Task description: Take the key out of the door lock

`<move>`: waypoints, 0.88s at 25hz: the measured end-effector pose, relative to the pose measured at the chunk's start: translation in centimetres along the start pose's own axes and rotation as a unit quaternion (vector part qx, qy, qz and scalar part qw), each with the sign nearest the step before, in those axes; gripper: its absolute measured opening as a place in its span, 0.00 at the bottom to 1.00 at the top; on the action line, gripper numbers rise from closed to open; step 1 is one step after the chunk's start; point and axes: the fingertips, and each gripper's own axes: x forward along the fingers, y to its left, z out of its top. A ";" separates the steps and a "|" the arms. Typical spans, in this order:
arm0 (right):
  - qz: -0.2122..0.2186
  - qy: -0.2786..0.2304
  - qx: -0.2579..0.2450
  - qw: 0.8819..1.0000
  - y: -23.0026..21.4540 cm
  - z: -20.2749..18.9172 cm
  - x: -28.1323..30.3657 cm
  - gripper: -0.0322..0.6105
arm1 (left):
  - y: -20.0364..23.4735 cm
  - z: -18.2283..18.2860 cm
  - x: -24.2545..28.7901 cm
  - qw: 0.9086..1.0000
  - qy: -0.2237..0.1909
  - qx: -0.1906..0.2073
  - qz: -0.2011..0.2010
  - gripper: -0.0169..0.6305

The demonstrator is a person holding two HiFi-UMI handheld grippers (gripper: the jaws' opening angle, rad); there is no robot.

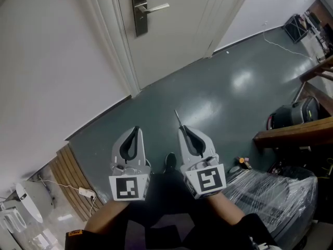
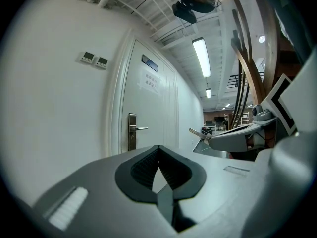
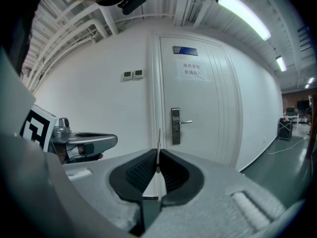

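Metal key (image 1: 178, 117) is clamped in my right gripper (image 1: 182, 129), well apart from the door lock (image 1: 139, 10). My left gripper (image 1: 137, 129) is closed, empty. Green floor (image 1: 218, 92) separates us; a wrapped bundle (image 1: 276, 191) sits at right.

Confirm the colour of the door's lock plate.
Silver-grey metal lock plate; it shows best in the head view.

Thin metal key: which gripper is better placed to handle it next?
Right. The right gripper is shut on the thin metal key, away from the silver lock plate; the left gripper is shut and empty.
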 end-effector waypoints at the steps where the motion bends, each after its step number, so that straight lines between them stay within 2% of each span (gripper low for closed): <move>1: 0.000 0.001 0.000 1.000 0.1 0.0 0.1 0.07 | 0.1 0.0 0.0 1.000 0.001 0.000 0.000 0.05; 6: 0.007 -0.007 -0.016 1.000 0.6 0.0 0.3 0.07 | 0.3 -0.2 -0.2 1.000 0.002 -0.003 0.003 0.05; 9: 0.017 -0.017 -0.008 1.000 1.1 0.4 0.4 0.07 | 0.4 -0.3 -0.3 1.000 0.002 -0.003 0.006 0.05; 14: 0.023 -0.020 -0.021 0.999 1.1 0.1 0.4 0.07 | 0.5 -0.3 -0.4 1.000 0.000 -0.003 0.011 0.05; 18: 0.016 -0.007 -0.018 1.000 0.8 -0.4 0.4 0.07 | 0.4 -0.4 -0.6 1.000 0.002 -0.005 0.014 0.05; 22: 0.028 -0.021 -0.015 0.999 1.3 -0.1 0.3 0.07 | 0.4 -0.4 -0.6 1.000 0.003 -0.004 0.017 0.05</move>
